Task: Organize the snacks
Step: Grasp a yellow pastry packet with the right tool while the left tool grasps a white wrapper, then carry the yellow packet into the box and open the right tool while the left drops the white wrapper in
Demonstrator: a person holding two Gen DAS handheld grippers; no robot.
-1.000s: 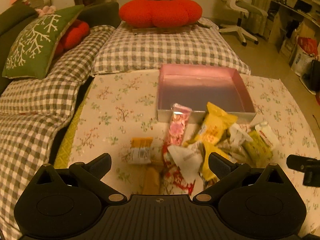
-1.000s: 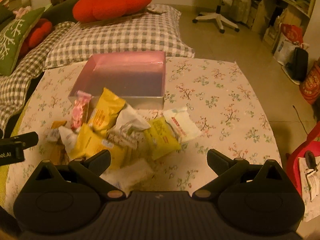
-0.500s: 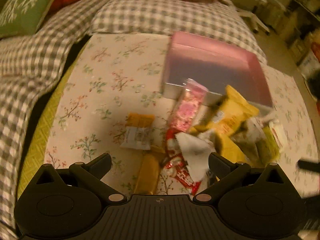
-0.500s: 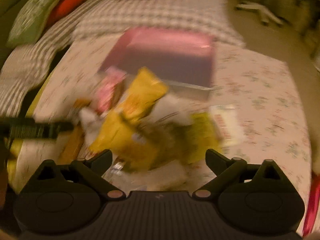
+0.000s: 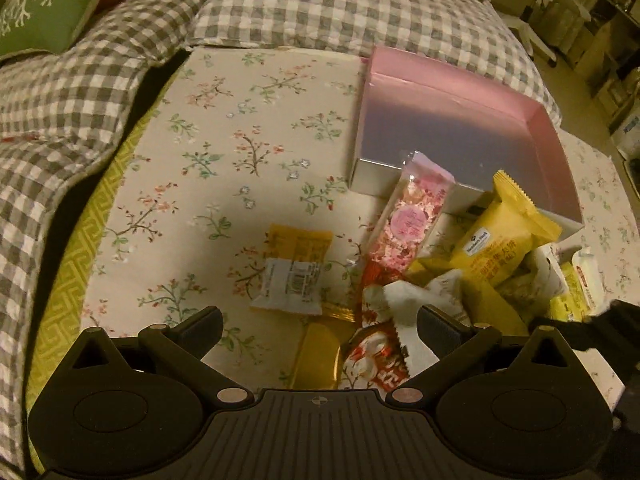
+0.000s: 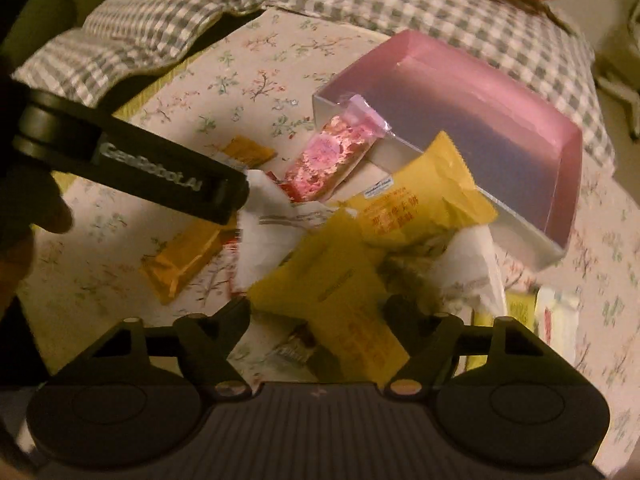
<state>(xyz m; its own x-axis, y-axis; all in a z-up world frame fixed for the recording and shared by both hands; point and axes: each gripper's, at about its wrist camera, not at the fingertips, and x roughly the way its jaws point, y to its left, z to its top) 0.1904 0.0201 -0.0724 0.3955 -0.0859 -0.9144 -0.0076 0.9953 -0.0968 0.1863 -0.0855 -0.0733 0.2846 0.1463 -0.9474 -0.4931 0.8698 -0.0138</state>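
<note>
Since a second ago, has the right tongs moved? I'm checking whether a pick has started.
Yes. The right tongs have dropped toward the snack pile, which looks larger against the pink box; jaws closing around a yellow packet, not yet gripping.

Floral tablecloth left of the pink box: bare, open for approach. Box interior unoccupied; entry from above unobstructed. Box's near wall partly blocked: pink snack bar leans on it, yellow packet rests against it. Snack pile is crowded, packets overlapping. Small orange-and-white packet lies apart at the pile's left, free on three sides. Checked cushions border the far and left table edges.
</note>
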